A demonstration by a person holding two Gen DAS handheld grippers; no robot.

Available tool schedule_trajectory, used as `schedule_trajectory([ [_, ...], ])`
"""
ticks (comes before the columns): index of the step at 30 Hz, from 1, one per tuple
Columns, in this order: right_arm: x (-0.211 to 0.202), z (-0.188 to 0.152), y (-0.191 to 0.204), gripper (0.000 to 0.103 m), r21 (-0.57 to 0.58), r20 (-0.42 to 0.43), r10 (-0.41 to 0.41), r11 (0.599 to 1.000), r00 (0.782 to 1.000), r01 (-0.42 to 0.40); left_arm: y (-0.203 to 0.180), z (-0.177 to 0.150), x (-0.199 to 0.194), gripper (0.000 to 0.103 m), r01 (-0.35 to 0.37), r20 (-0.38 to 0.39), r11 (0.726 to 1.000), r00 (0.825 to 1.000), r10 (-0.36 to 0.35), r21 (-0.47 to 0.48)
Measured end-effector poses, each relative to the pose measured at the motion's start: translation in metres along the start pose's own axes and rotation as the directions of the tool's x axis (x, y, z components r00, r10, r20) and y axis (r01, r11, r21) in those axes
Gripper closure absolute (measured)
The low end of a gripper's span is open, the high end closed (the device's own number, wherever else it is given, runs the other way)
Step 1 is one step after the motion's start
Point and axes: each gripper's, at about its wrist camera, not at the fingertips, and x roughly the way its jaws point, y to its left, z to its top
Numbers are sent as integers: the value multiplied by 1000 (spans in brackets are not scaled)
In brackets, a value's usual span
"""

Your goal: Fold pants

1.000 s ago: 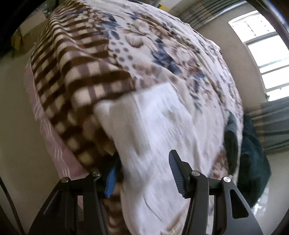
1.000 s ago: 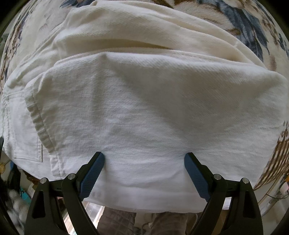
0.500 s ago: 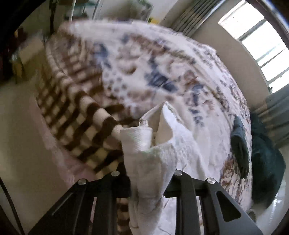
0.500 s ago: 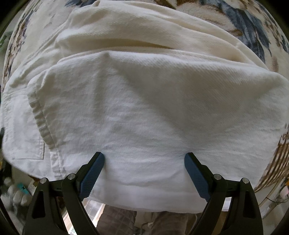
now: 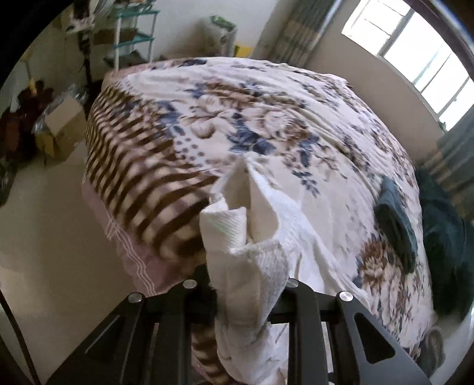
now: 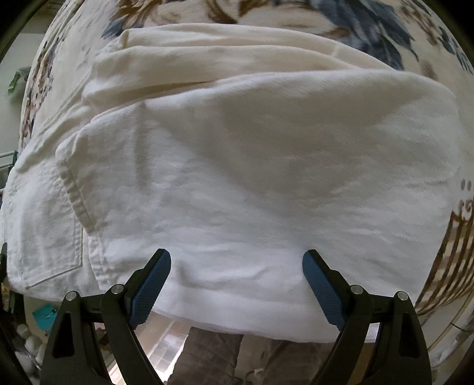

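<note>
White pants (image 6: 251, 165) lie folded over on a flower-patterned bedspread (image 6: 370, 26). In the left wrist view my left gripper (image 5: 246, 299) is shut on a bunched end of the white pants (image 5: 246, 254), which stands up between the jaws, lifted off the bed; its fingertips are hidden by the cloth. Seen from the right wrist, my right gripper (image 6: 237, 275) is open, its blue pads (image 6: 152, 284) wide apart just over the near folded edge of the pants, with no cloth pinched between them.
The bedspread (image 5: 237, 118) has a brown checked border hanging over the bed's side. Dark teal cloth (image 5: 397, 225) lies at the bed's right edge. A cardboard box (image 5: 63, 124) and a shelf rack (image 5: 133, 38) stand on the floor beyond. A person's legs (image 6: 213, 355) show below the bed edge.
My left gripper closed on the pants end and lifted it up away from the bed, showing more of the room. The right gripper stayed open and shifted slightly over the folded pants.
</note>
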Motion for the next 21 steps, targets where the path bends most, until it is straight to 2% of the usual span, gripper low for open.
schedule_trajectory([
  [2, -1, -3, -6, 10, -3, 3, 9, 1000, 1000, -9, -14, -4, -10, 83, -8, 24, 999, 1000, 6, 47],
  [4, -4, -6, -11, 10, -2, 10, 17, 1000, 1000, -17, -29, -5, -19, 84, 15, 46, 996, 999, -19, 86],
  [9, -22, -7, -40, 10, 33, 61, 57, 998, 997, -59, -89, -16, -42, 84, 133, 59, 967, 987, -149, 215],
  [12, -35, -14, -66, 10, 81, 101, 71, 994, 992, -79, -136, -38, -51, 84, 214, 23, 926, 972, -233, 311],
  [14, -47, -23, -98, 10, 115, 124, 76, 989, 989, -91, -168, -62, -48, 84, 255, -31, 888, 964, -264, 381],
  [15, -49, -26, -109, 10, 129, 132, 77, 987, 988, -94, -188, -80, -42, 84, 275, -82, 865, 960, -266, 420],
  [17, -57, -33, -134, 10, 155, 147, 67, 984, 987, -89, -215, -107, -31, 84, 278, -146, 829, 960, -237, 484],
  [21, -77, -38, -191, 10, 198, 161, -45, 980, 986, 13, -259, -175, 0, 85, 259, -228, 753, 962, -149, 605],
])
